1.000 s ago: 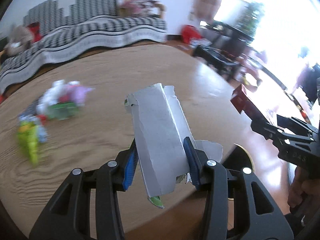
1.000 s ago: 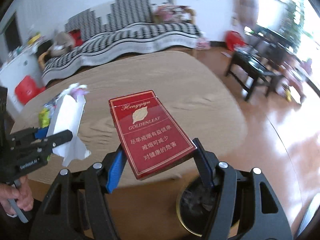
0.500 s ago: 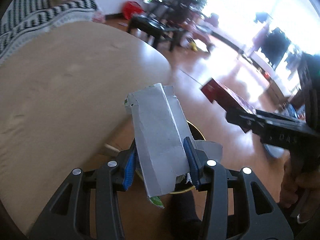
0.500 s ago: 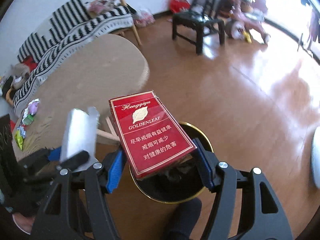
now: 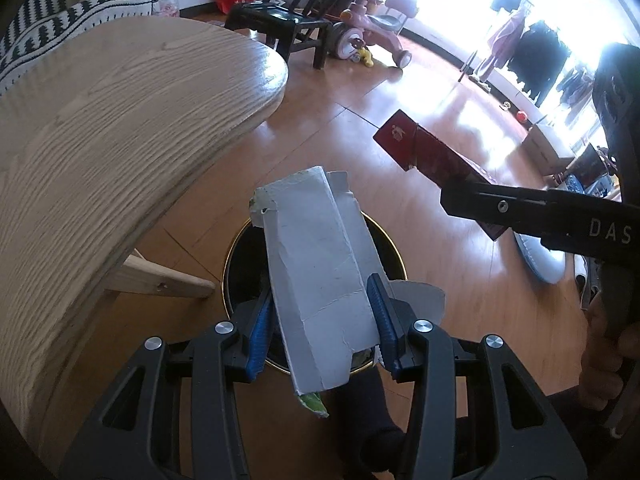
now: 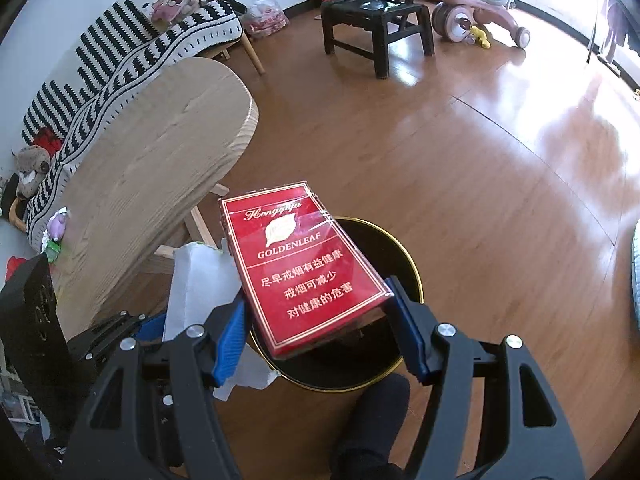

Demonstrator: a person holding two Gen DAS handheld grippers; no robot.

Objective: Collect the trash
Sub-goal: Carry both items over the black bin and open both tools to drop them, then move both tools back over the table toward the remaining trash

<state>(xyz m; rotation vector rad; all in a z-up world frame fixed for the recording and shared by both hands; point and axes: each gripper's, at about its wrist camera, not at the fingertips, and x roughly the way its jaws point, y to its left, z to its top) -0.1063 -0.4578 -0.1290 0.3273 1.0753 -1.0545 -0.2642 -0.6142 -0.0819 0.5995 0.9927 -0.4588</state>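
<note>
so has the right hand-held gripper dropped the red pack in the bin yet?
No, the right hand-held gripper is shut on the red cigarette pack, holding it above the black bin.

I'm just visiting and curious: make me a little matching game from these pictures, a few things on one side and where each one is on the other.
Things:
1. red cigarette pack
2. torn white carton
3. black bin
4. pink tricycle

Places:
A. on the floor by the wooden table
B. in the left gripper
C. far across the floor, near the dark chair
D. in the right gripper

Pairs: 1-D, 2-B, 3-A, 4-C
</note>
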